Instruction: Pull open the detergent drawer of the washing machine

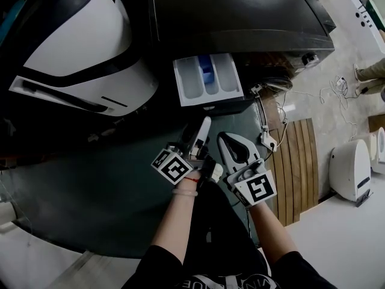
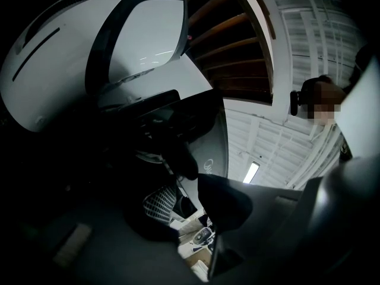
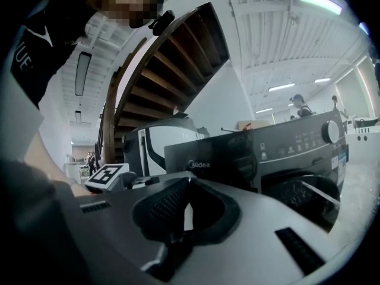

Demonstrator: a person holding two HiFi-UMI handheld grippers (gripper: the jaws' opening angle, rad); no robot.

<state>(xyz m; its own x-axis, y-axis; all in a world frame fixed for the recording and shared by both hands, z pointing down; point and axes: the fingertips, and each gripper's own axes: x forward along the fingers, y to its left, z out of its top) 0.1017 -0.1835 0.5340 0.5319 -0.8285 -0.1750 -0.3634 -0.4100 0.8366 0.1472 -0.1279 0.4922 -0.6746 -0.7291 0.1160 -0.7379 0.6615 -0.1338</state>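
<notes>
The dark washing machine (image 1: 240, 17) fills the top of the head view. Its detergent drawer (image 1: 207, 80) stands pulled out, white with a blue middle compartment. Both grippers hang below the drawer in that view, apart from it. My left gripper (image 1: 198, 136) is open, and in the left gripper view its dark pads (image 2: 178, 159) stand apart with nothing between them. My right gripper (image 1: 224, 138) is shut on nothing, its tips meeting (image 3: 186, 183). The right gripper view shows the machine's dark front panel (image 3: 261, 153) with a dial (image 3: 329, 132).
A white appliance with black trim (image 1: 78, 47) stands left of the washing machine. Wooden slats (image 1: 298, 161) and a loose white plug on a cable (image 1: 267, 140) lie to the right. Further right stands another white appliance (image 1: 352, 167). Someone's shoes (image 1: 370, 74) show at the upper right.
</notes>
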